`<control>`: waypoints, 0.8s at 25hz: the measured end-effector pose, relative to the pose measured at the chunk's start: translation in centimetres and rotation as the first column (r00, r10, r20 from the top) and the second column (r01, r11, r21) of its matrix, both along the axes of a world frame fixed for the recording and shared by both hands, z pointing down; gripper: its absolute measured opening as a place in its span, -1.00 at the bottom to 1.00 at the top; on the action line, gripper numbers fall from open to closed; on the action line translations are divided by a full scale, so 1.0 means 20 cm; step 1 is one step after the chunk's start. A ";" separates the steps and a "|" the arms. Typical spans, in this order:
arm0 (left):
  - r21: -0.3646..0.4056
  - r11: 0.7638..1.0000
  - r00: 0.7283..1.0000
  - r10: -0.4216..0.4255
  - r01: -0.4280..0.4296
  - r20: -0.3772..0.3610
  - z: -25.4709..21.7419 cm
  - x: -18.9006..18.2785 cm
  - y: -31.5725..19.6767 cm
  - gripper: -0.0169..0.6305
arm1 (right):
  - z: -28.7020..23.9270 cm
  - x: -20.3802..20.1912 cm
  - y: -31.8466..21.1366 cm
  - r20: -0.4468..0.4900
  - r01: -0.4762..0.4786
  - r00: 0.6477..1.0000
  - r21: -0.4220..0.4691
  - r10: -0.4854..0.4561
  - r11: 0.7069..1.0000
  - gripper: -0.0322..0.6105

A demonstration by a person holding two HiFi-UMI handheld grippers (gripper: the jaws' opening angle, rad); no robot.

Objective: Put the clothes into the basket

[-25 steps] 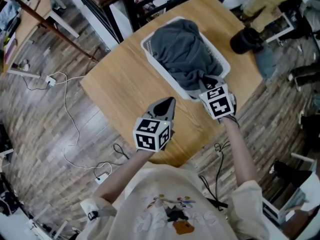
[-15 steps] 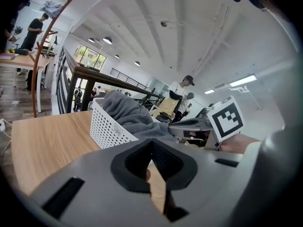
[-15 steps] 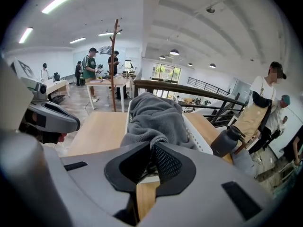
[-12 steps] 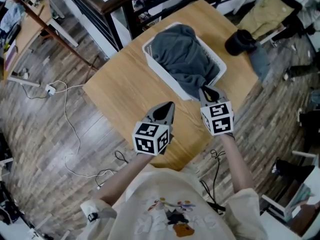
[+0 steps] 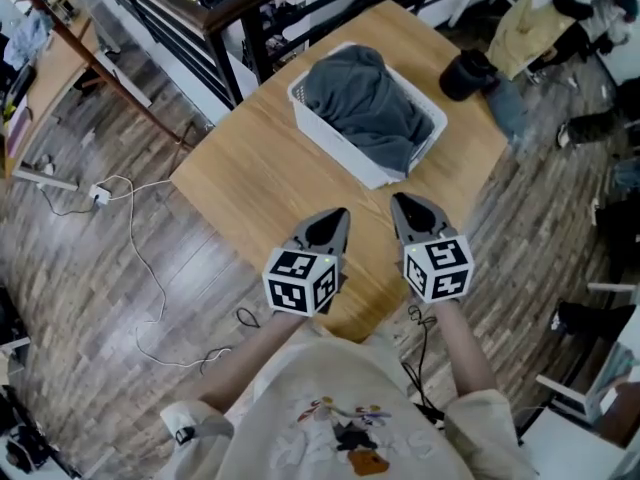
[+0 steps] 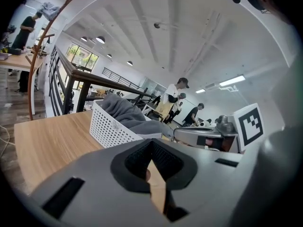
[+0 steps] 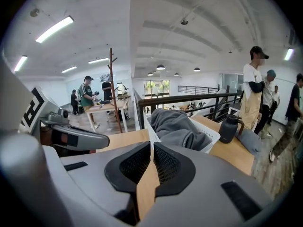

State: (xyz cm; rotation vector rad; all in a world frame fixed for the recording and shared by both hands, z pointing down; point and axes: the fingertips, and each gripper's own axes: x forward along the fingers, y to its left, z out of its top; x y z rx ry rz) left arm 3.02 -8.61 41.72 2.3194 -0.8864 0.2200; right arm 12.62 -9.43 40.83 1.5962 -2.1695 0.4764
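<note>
**Left claw** (image 6: 151, 157): jaws fully together, pads meeting, nothing held. Only the bare wood of the tabletop (image 5: 255, 173) shows past the tips.

**Right claw** (image 7: 151, 152): jaws likewise closed tight, nothing between them.

**Position:** Both claws hang side by side over the near part of the tabletop, a little apart. Their tips point ahead and slightly down toward the basket (image 5: 345, 156). Neither claw touches the basket.

**Basket:** White with perforated walls, it stands on the tabletop ahead of both claws, clear of the tips. It sits more in line with the right claw than the left.

**Clothes** (image 5: 365, 103): A grey garment is heaped inside the basket and rises above the rim. One fold lies over the rim at the corner nearest the right claw. No clothes lie on the tabletop around the claws.

**Farther out:**
- A dark bottle (image 5: 466, 74) stands on the tabletop beyond the basket, to the right of the right claw's line.
- A black railing (image 5: 250, 13) runs behind the tabletop's far side.
- People stand beyond the tabletop, out to the right.
- A white cable (image 5: 150, 268) trails on the wooden floor, left of the left claw.
</note>
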 end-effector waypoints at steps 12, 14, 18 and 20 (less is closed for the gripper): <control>0.049 0.993 0.994 0.105 -0.103 -0.023 -0.13 -0.07 0.26 -0.94 | -0.18 -0.12 0.40 0.065 -0.146 0.988 0.112 0.139 0.983 -0.79; 0.075 0.991 0.994 0.108 -0.107 -0.013 -0.17 -0.07 0.29 -0.94 | -0.23 -0.12 0.44 0.071 -0.149 0.987 0.135 0.141 0.979 -0.79; 0.111 0.990 0.996 0.089 -0.088 -0.003 -0.23 -0.07 0.37 -0.94 | -0.30 -0.10 0.53 0.102 -0.138 0.987 0.178 0.121 0.974 -0.79; 0.125 0.990 0.998 0.069 -0.069 0.000 -0.25 -0.07 0.43 -0.94 | -0.32 -0.09 0.59 0.128 -0.139 0.985 0.196 0.115 0.971 -0.79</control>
